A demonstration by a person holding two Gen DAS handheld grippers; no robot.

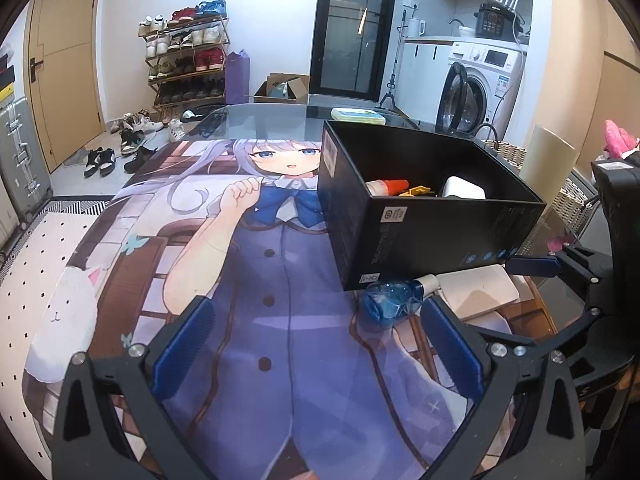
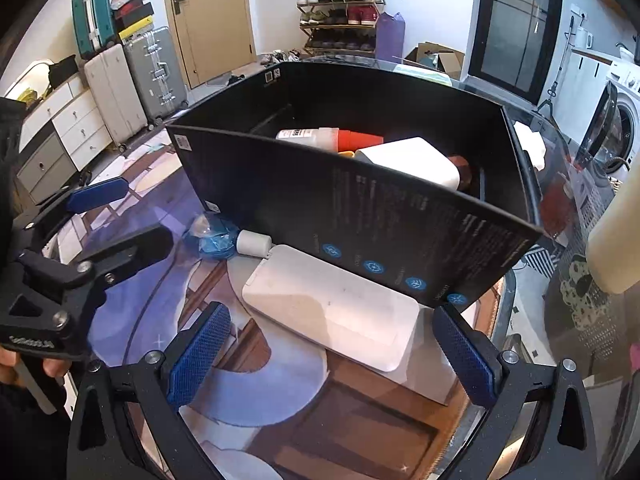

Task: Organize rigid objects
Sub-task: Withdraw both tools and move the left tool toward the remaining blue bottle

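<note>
A black open box (image 1: 424,216) stands on the right part of the printed mat. In it lie a red-capped white bottle (image 1: 386,187), a yellow piece (image 1: 418,191) and a white block (image 1: 464,188). Against the box's near wall lie a crumpled blue bottle (image 1: 390,298) with a white cap and a flat white case (image 2: 332,312). My left gripper (image 1: 318,344) is open over the mat, just left of the blue bottle (image 2: 214,236). My right gripper (image 2: 332,356) is open, its pads on either side of the case's near end without touching it.
The mat covers a round glass table (image 1: 280,120). A green-lidded container (image 1: 358,116) sits beyond the box. A cream roll (image 1: 548,156) and a wicker basket (image 1: 576,196) stand off the table's right edge. A shoe rack, suitcases and a washing machine are farther back.
</note>
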